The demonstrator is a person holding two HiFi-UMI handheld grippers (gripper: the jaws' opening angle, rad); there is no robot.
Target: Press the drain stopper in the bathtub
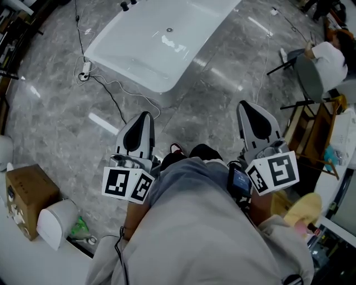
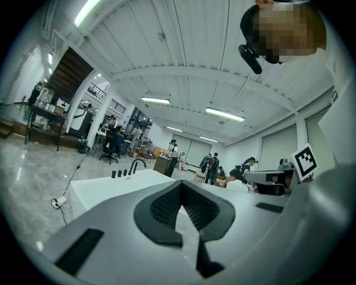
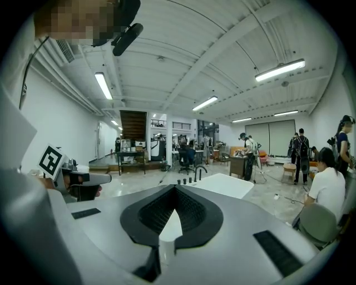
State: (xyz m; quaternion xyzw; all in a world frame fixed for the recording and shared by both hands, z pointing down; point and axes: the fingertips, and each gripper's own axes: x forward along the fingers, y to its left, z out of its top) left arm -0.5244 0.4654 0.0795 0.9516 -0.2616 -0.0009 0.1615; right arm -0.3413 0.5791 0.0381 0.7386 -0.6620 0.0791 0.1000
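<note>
The white bathtub (image 1: pixel 146 51) stands on the grey marble floor ahead, a few steps away. Its small round drain stopper (image 1: pixel 169 29) shows in the tub's floor, and black tap fittings (image 1: pixel 128 5) sit at its far end. My left gripper (image 1: pixel 146 116) and right gripper (image 1: pixel 245 104) are held close to my body, well short of the tub, both shut and holding nothing. In the left gripper view the shut tips (image 2: pixel 181 184) point over the tub's rim (image 2: pixel 105 187). From the right gripper view the shut tips (image 3: pixel 176 188) aim at the tub (image 3: pixel 225 184) and its taps (image 3: pixel 198 173).
A black cable runs across the floor to a power strip (image 1: pixel 84 72) left of the tub. A cardboard box (image 1: pixel 26 196) and a white bin (image 1: pixel 57 221) lie at the lower left. On the right are a seated person (image 1: pixel 328 60) and wooden furniture (image 1: pixel 307 129).
</note>
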